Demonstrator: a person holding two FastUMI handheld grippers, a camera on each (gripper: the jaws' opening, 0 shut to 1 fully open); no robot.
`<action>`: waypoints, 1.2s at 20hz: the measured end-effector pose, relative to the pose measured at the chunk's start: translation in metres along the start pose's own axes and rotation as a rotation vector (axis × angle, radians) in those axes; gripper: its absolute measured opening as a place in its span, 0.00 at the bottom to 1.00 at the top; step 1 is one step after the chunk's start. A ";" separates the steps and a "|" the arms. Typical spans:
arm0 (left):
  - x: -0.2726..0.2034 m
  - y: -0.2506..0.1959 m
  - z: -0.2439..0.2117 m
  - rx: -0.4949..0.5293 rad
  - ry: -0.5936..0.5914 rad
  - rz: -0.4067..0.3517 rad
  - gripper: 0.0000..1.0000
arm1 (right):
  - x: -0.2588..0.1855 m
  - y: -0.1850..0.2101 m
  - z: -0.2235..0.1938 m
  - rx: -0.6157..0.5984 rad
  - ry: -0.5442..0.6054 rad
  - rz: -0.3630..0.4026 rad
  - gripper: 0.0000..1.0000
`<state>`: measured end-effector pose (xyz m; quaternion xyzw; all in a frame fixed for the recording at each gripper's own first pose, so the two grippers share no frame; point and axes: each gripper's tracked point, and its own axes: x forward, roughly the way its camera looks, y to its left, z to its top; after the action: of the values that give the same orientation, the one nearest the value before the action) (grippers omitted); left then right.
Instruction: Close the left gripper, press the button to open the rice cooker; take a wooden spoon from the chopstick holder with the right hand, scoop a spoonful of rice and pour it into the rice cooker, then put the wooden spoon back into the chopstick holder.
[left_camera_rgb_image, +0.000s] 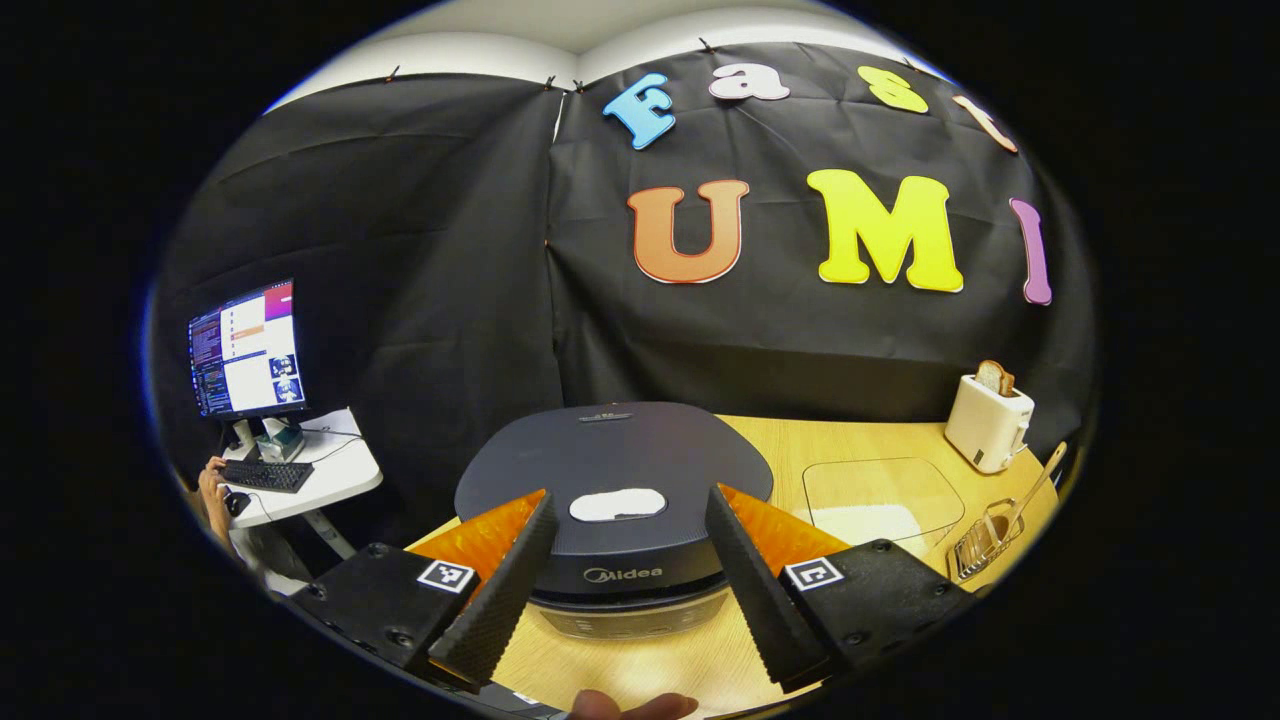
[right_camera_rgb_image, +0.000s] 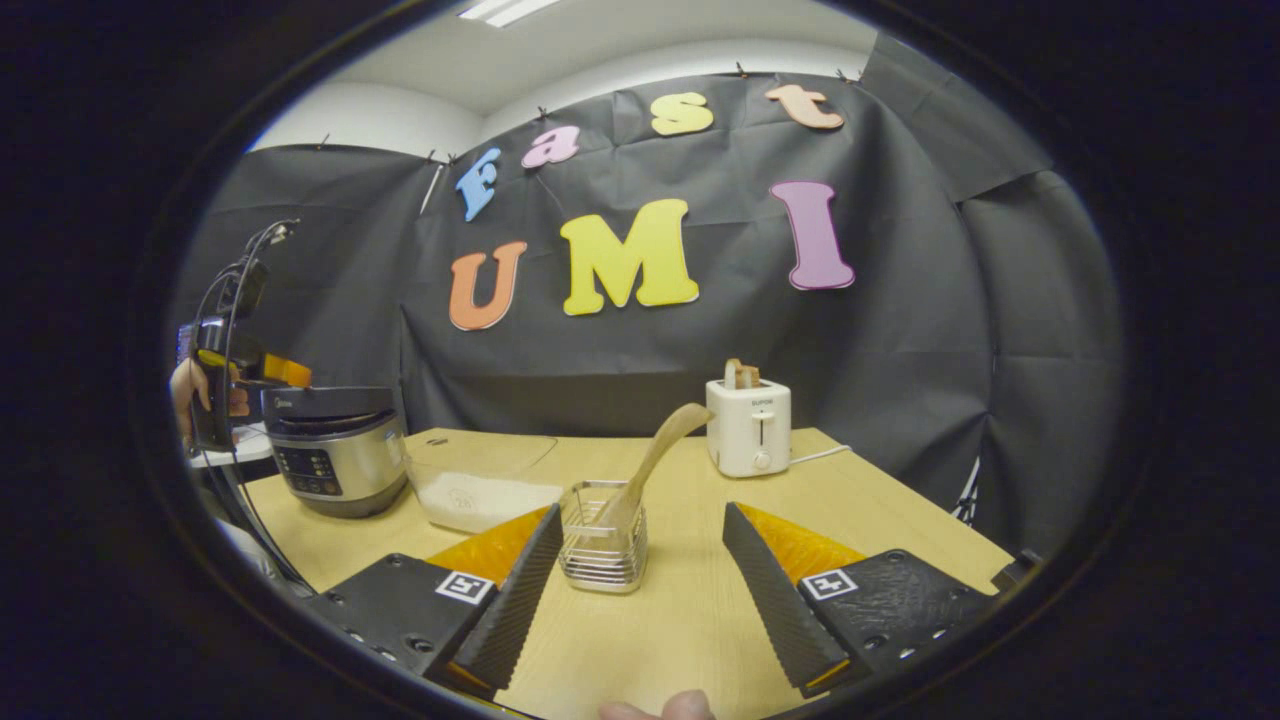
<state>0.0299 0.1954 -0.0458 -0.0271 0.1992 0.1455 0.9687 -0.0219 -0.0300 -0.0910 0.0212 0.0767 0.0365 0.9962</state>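
The rice cooker (left_camera_rgb_image: 615, 470) stands closed on the wooden table, its dark lid carrying a pale oval button (left_camera_rgb_image: 617, 504). My left gripper (left_camera_rgb_image: 630, 497) hovers open just above the lid's front, one finger on each side of the button. In the right gripper view the cooker (right_camera_rgb_image: 330, 450) is at far left, with the left gripper (right_camera_rgb_image: 288, 374) over it. The wire chopstick holder (right_camera_rgb_image: 602, 548) stands just ahead of my open right gripper (right_camera_rgb_image: 640, 510), left of the middle of the gap. A wooden spoon (right_camera_rgb_image: 660, 440) leans out of the holder to the right. A clear box of rice (right_camera_rgb_image: 485, 490) lies between cooker and holder.
A white toaster (right_camera_rgb_image: 748, 425) with bread in it stands at the back of the table (right_camera_rgb_image: 690, 610), its cord trailing right. Off the table's left side, a desk holds a monitor (left_camera_rgb_image: 247, 348) and keyboard, with a person's hand (left_camera_rgb_image: 212, 490) beside it.
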 end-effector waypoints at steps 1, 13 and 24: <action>0.000 0.000 -0.003 -0.003 0.002 -0.001 0.97 | 0.000 0.001 0.000 -0.004 0.001 0.002 0.91; 0.000 -0.002 -0.011 0.023 -0.064 -0.010 0.97 | 0.010 0.004 -0.014 -0.004 0.021 -0.001 0.91; 0.001 -0.002 -0.016 0.040 -0.121 -0.045 0.92 | 0.025 0.034 -0.022 -0.019 0.028 0.045 0.92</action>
<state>0.0258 0.1919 -0.0608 -0.0033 0.1426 0.1212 0.9823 -0.0027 0.0069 -0.1148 0.0130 0.0899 0.0601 0.9941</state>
